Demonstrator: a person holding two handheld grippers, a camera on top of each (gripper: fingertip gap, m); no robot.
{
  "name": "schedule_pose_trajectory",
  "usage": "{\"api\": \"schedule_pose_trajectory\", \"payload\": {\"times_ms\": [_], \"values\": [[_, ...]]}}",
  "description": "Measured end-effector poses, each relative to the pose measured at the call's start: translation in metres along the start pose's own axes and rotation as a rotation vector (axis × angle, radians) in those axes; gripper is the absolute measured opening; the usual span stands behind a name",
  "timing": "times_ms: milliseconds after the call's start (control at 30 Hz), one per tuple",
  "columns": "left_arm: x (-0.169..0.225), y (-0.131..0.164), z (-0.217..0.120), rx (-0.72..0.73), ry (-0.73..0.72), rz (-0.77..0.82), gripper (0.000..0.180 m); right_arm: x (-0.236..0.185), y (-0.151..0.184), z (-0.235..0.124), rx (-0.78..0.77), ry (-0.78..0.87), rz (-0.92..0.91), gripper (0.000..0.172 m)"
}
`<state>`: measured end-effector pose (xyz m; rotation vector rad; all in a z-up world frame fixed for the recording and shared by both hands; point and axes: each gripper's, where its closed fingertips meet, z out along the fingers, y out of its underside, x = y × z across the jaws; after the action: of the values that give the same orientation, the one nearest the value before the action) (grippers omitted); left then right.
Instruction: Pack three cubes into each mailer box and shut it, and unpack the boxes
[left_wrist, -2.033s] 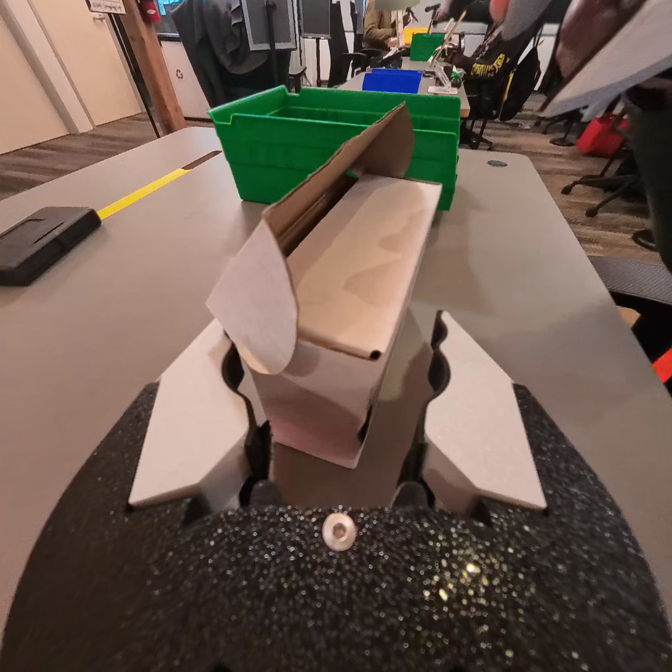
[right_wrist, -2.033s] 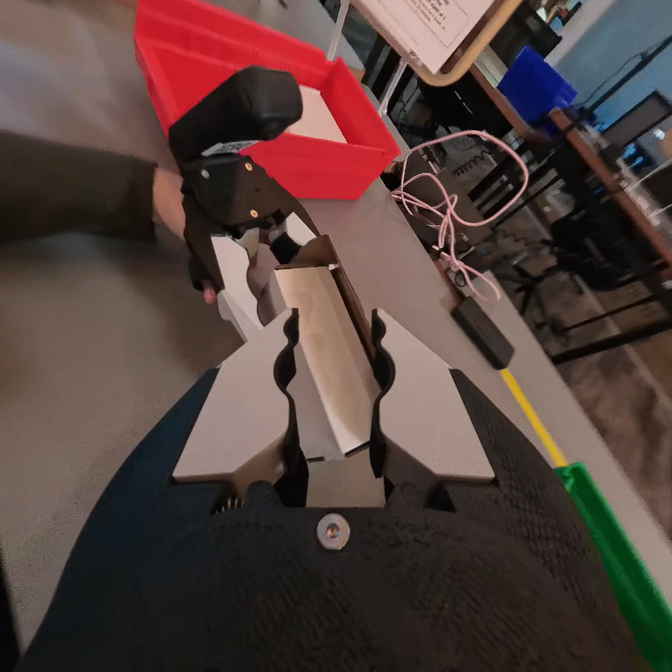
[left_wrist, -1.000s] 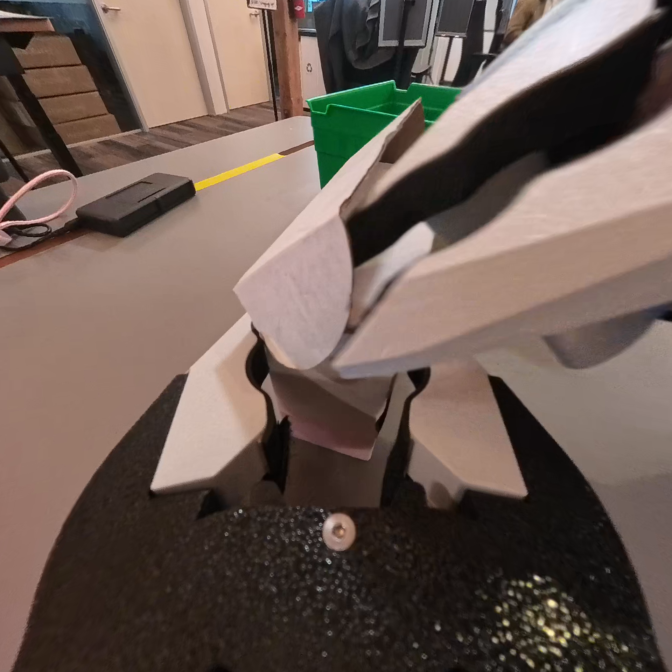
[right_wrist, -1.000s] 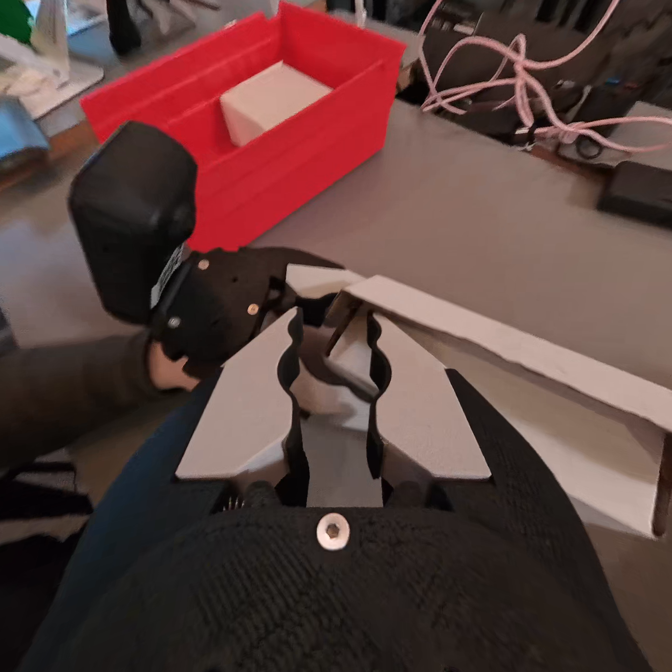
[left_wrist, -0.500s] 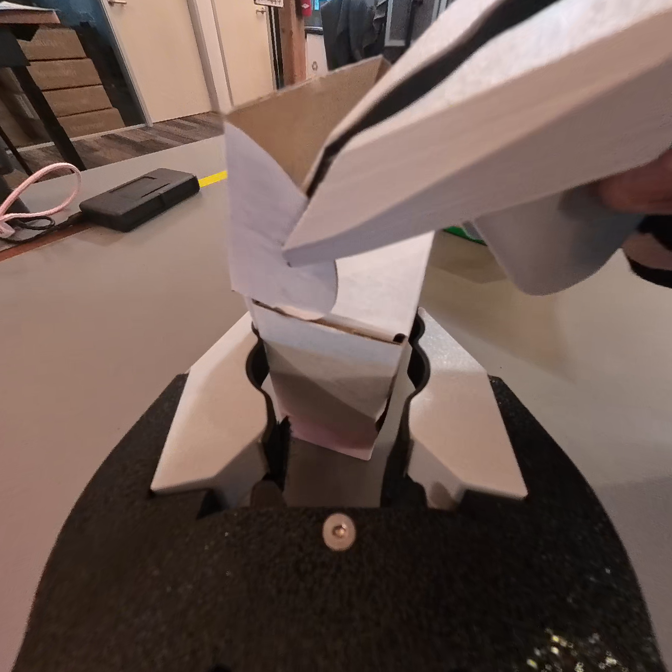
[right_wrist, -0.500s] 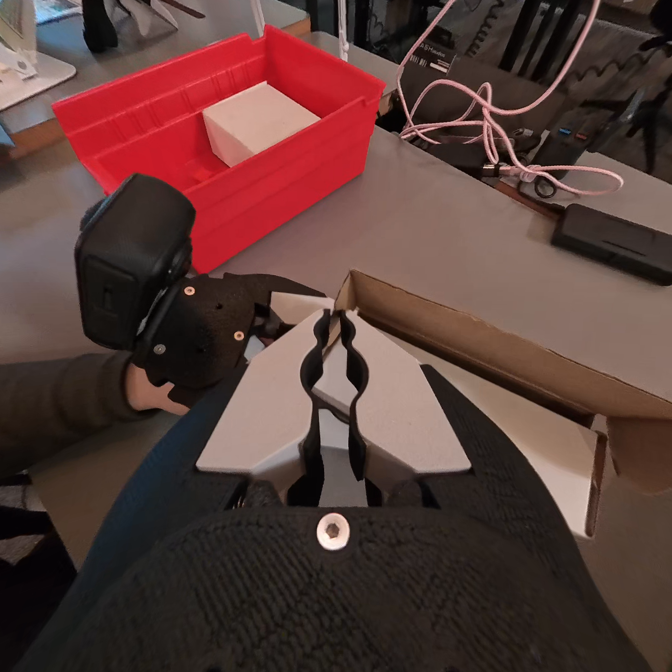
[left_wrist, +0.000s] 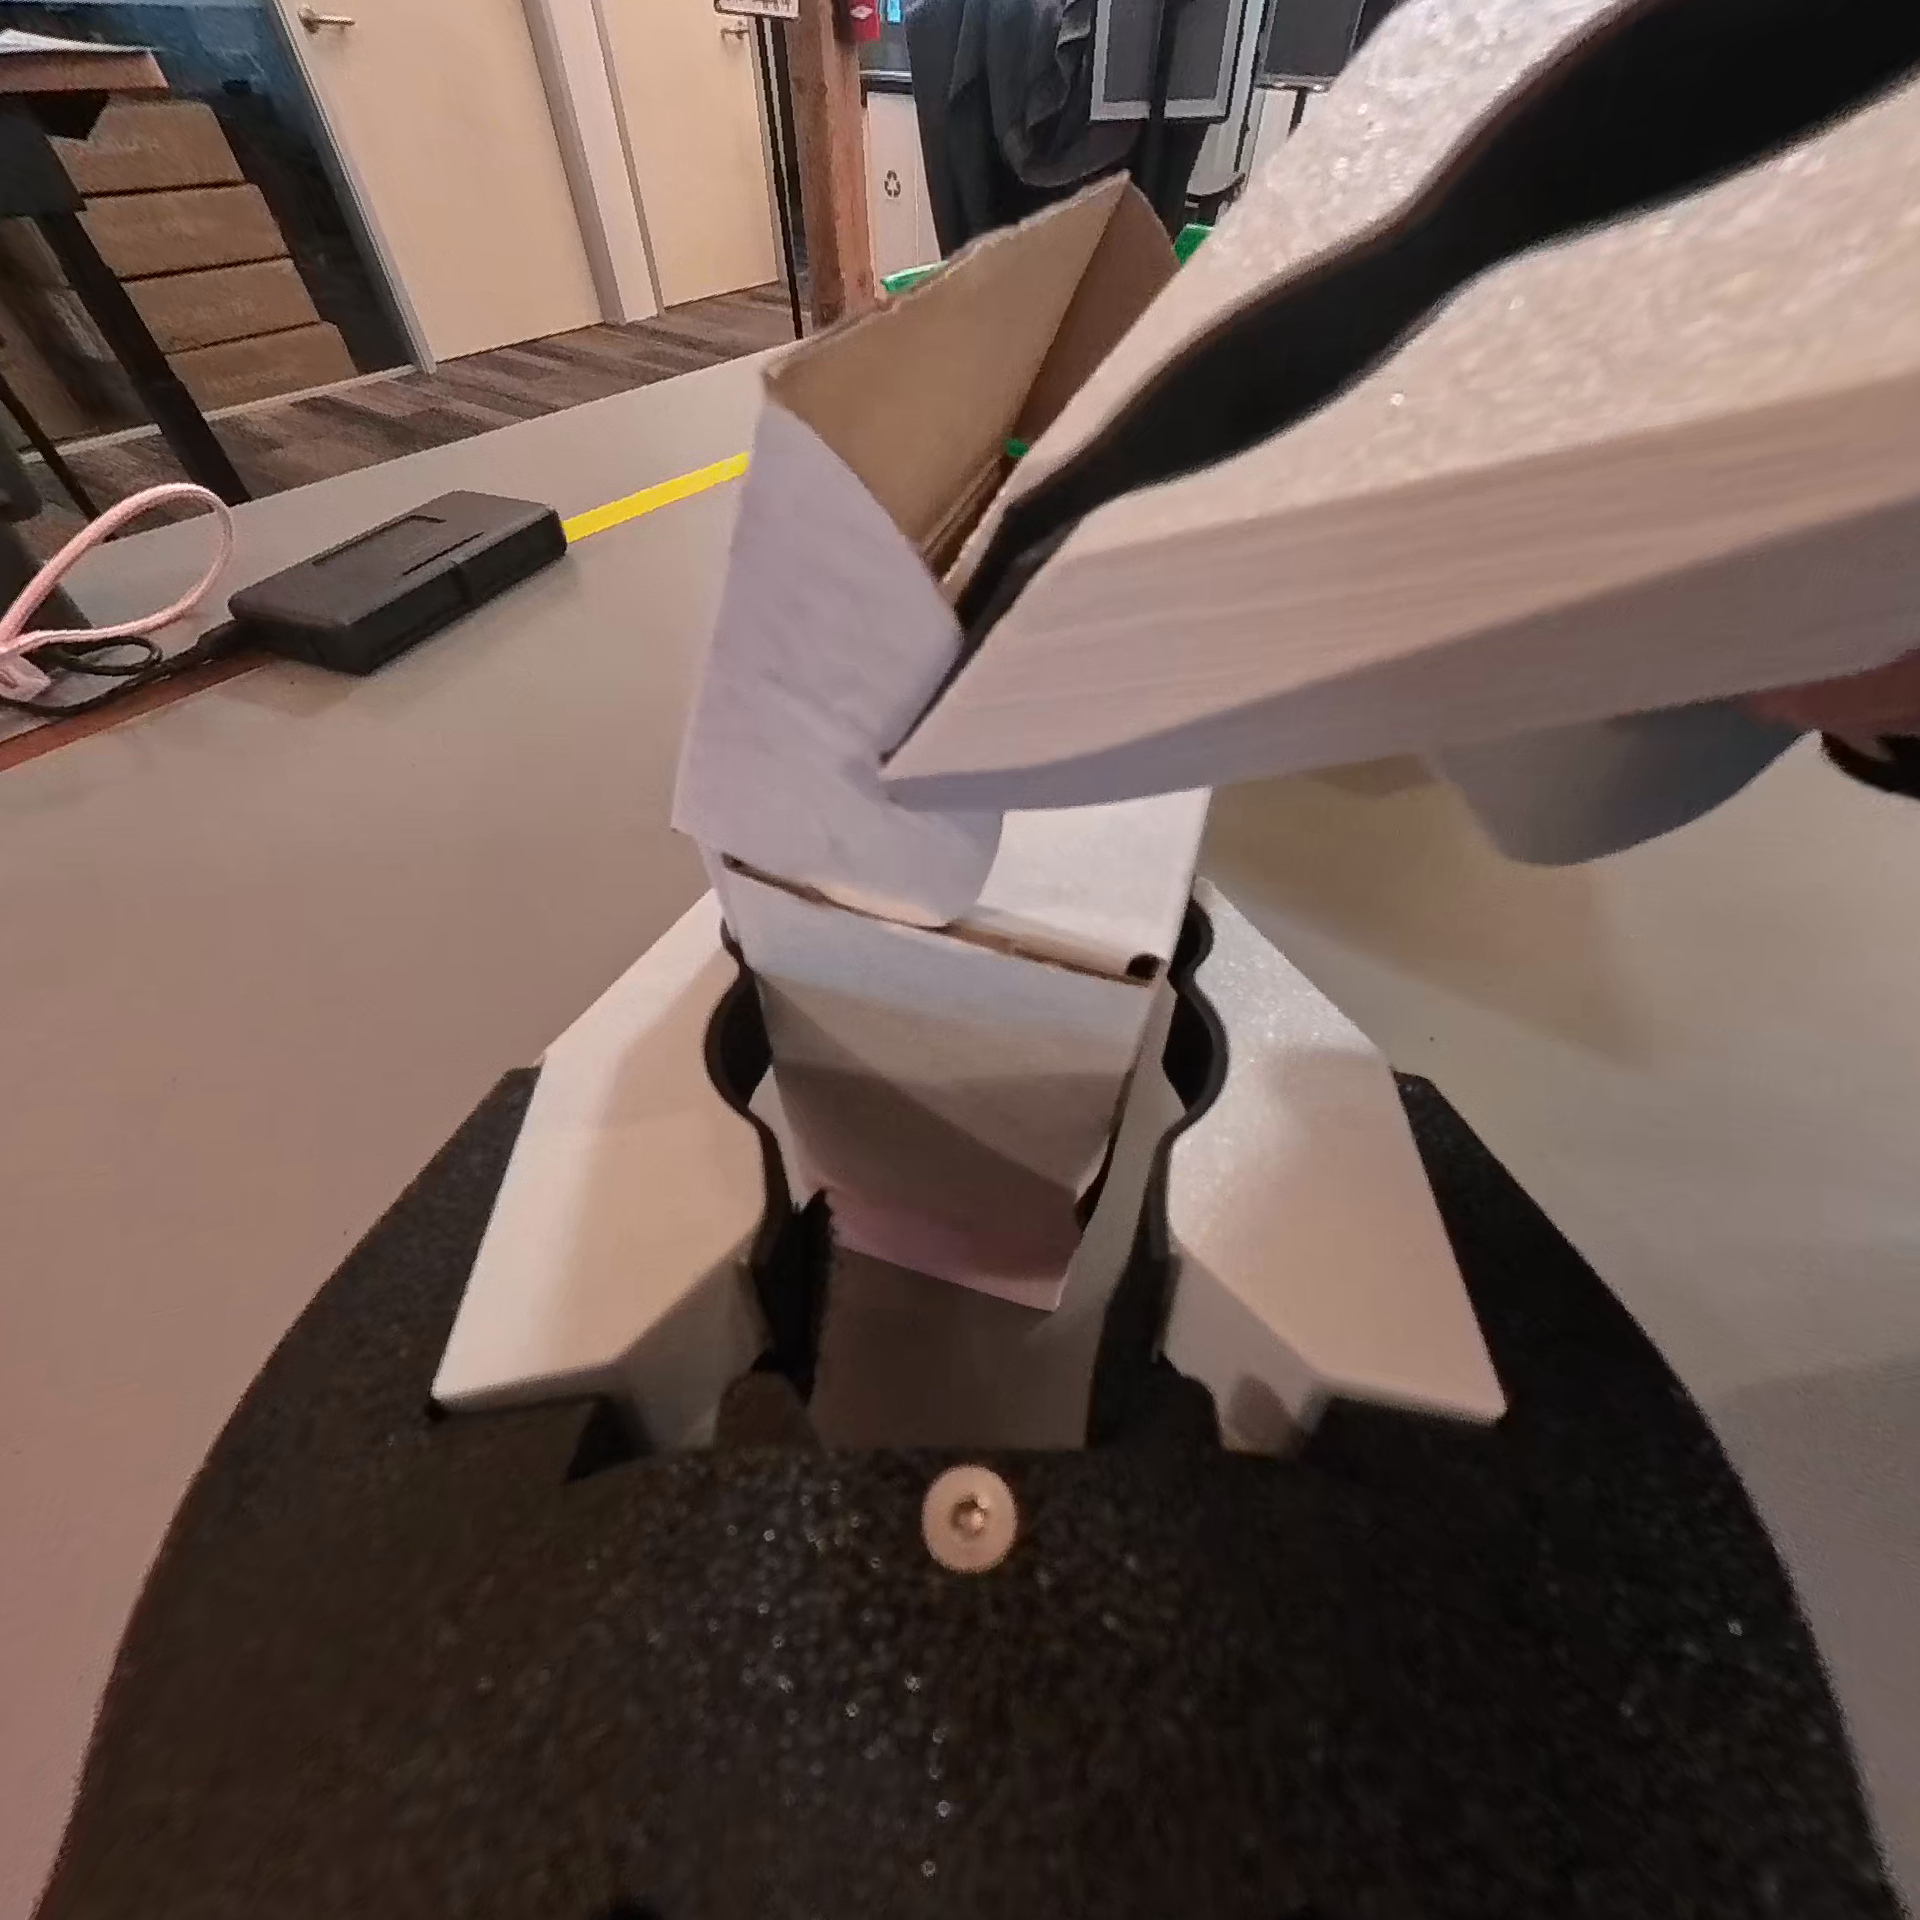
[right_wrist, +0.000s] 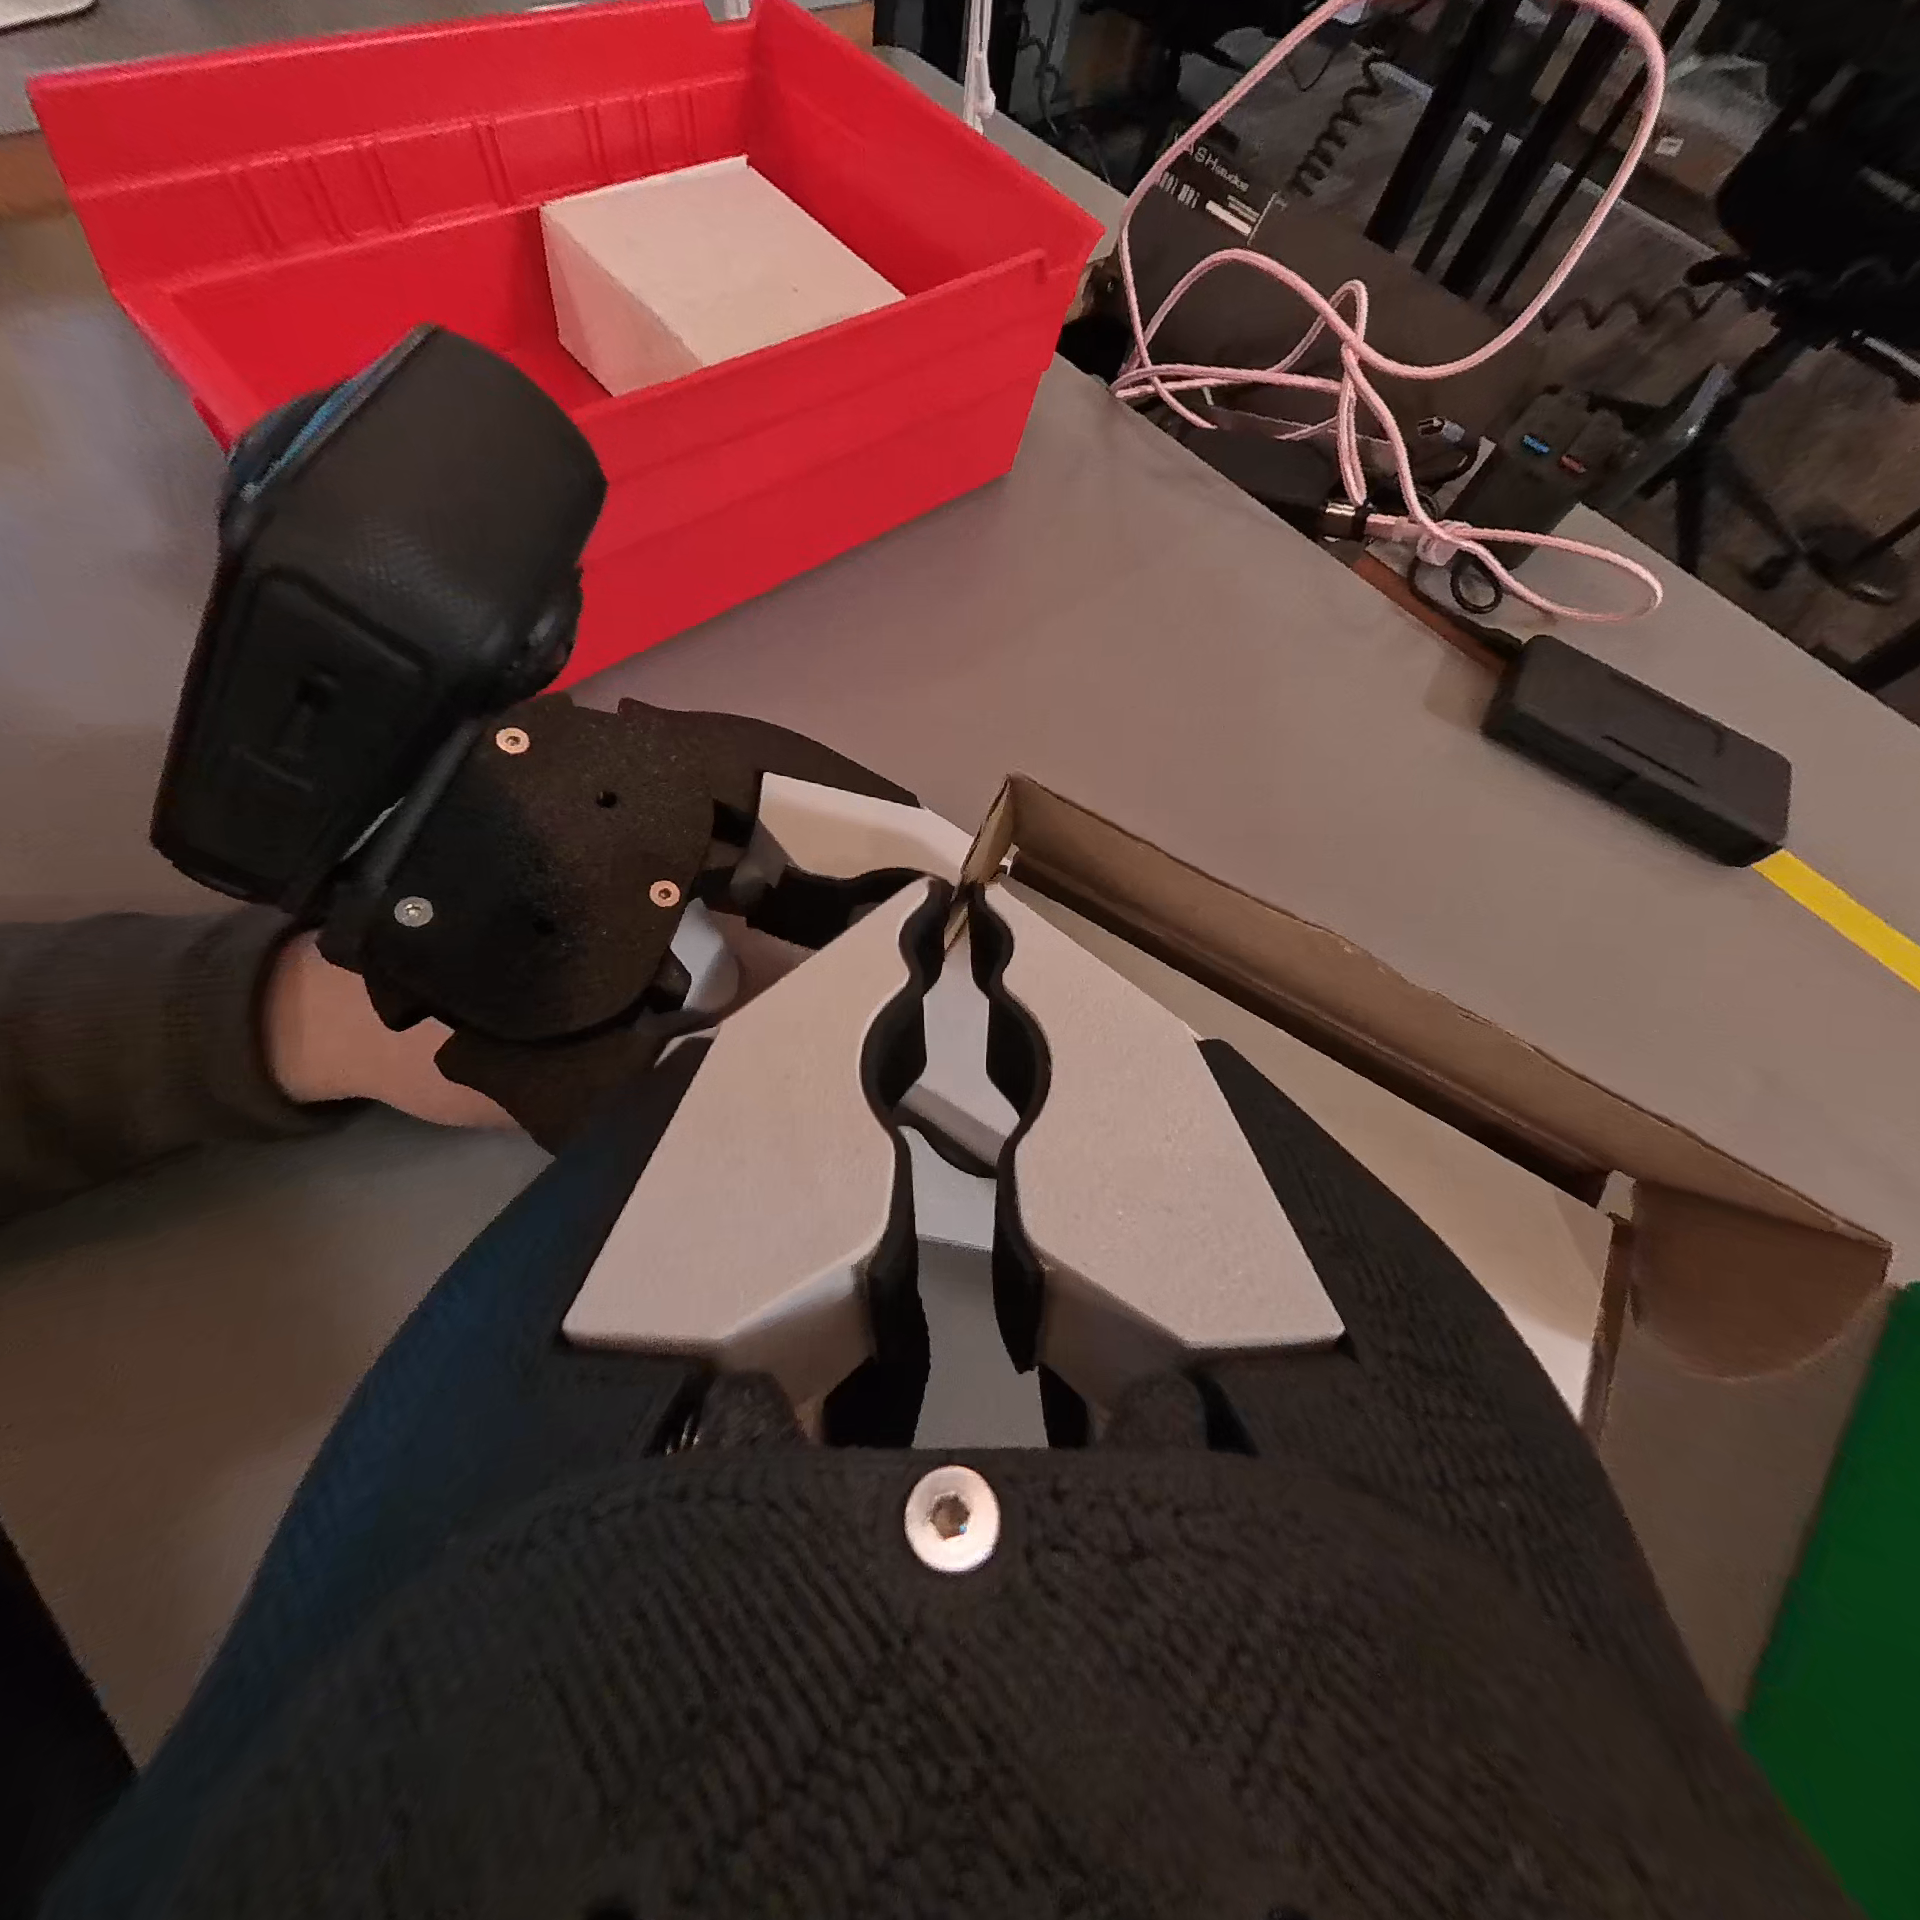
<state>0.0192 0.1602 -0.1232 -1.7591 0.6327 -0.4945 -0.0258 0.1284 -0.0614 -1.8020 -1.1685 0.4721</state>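
Two grips on mailer box (left_wrist: 940, 1049): left gripper (left_wrist: 961, 997) fingers clamp body; right gripper (right_wrist: 961, 899) fingers pinch lid flap (right_wrist: 982, 847) at 12 o'clock. Thin corner hold: flap may tear or slip.

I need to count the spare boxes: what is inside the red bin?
One white box lies inside the red bin, toward its right end. The near wall and the left claw cover part of its floor.
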Motion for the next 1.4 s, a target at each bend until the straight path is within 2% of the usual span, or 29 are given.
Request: {"api": "schedule_pose_trajectory", "payload": {"times_ms": [233,333,433,533,600,633,700,800,933,1033,1100,1167,1300,1400], "values": [[-0.002,0.001,0.000,-0.002,-0.002,-0.024,0.076,-0.005,0.013,0.004,-0.106,-0.020,-0.041,0.002],[-0.002,0.001,0.000,-0.003,-0.003,-0.021,0.076,-0.006,0.012,0.002,-0.067,-0.050,0.027,0.003],[-0.002,0.001,-0.001,-0.001,0.002,-0.024,0.076,-0.008,-0.005,-0.024,0.072,-0.096,0.075,0.025],[-0.002,0.001,0.000,0.001,0.004,-0.025,0.076,0.038,-0.013,-0.070,0.222,0.090,0.052,0.022],[-0.003,0.000,0.000,0.001,0.006,-0.026,0.076,0.082,0.006,-0.092,0.236,0.234,0.105,0.021],[-0.003,0.000,0.000,0.001,0.005,-0.026,0.076,0.096,0.021,-0.094,0.211,0.249,0.152,0.024],[-0.003,0.000,0.000,0.001,0.006,-0.026,0.076,0.113,0.047,-0.087,0.140,0.233,0.236,0.031],[-0.003,0.000,0.000,0.001,0.005,-0.026,0.076,0.126,0.062,-0.073,0.097,0.237,0.236,0.027],[-0.003,0.000,0.000,-0.001,0.005,-0.025,0.076,0.134,0.055,-0.059,0.110,0.219,0.194,0.019],[-0.002,0.001,0.000,-0.003,0.005,-0.025,0.076,0.134,0.054,-0.050,0.066,0.185,0.152,0.007],[-0.002,0.001,0.000,-0.008,0.002,-0.018,0.076,0.136,0.055,-0.050,0.020,0.218,0.102,0.000],[-0.001,0.001,0.000,-0.014,-0.007,-0.001,0.076,0.136,0.055,-0.051,-0.018,0.235,0.082,0.000],[-0.001,0.001,-0.001,-0.032,-0.029,0.006,0.076,0.137,0.052,-0.051,-0.046,0.230,0.143,0.000],[-0.001,0.002,-0.002,-0.048,-0.042,0.011,0.075,0.136,0.053,-0.051,-0.057,0.189,0.271,0.000]]}}
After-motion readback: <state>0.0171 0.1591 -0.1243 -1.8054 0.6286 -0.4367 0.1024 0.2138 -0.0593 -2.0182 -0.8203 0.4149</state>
